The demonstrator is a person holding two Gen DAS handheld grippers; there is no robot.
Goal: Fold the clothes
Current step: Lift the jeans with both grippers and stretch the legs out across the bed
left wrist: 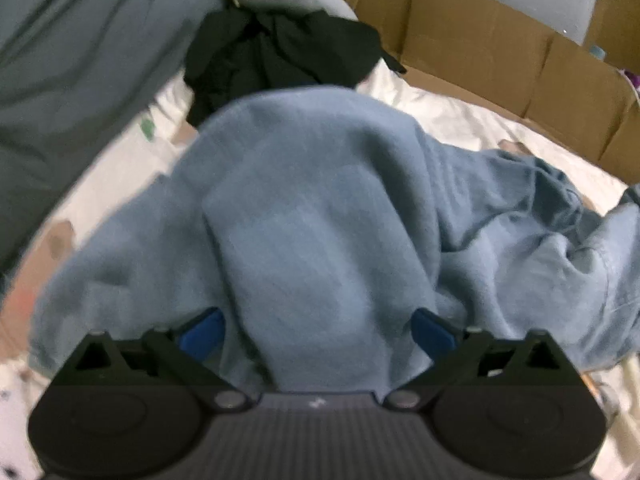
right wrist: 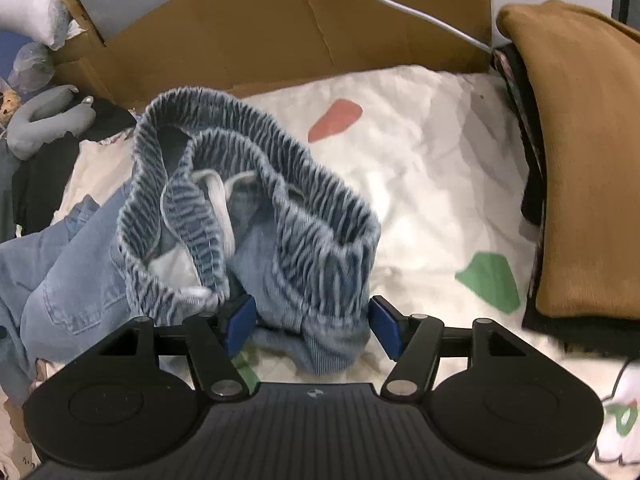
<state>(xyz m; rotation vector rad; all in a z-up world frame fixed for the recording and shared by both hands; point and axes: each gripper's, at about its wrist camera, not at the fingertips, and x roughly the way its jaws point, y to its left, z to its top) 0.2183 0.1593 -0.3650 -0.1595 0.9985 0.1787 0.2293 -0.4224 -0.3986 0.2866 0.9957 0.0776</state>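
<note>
On the bed's white sheet (right wrist: 420, 168), the left tool (left wrist: 318, 330) stands wide with soft, limp blue denim trousers (left wrist: 320, 208) draped between its fingers, seemingly unpinched through the blur, while the right tool (right wrist: 312, 328), also wide, straddles their thicker elastic waistband (right wrist: 256, 168), the firmer place to grip.

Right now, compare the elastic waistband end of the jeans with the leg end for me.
The waistband is gathered, ribbed elastic, striped dark and light; the leg end is smooth, plain light-blue denim. The waistband stands open in loops with a white drawstring inside; the leg end drapes flat and broad over the left gripper. Both lie between open jaws, the waistband at the right gripper, on the same white sheet.
</note>
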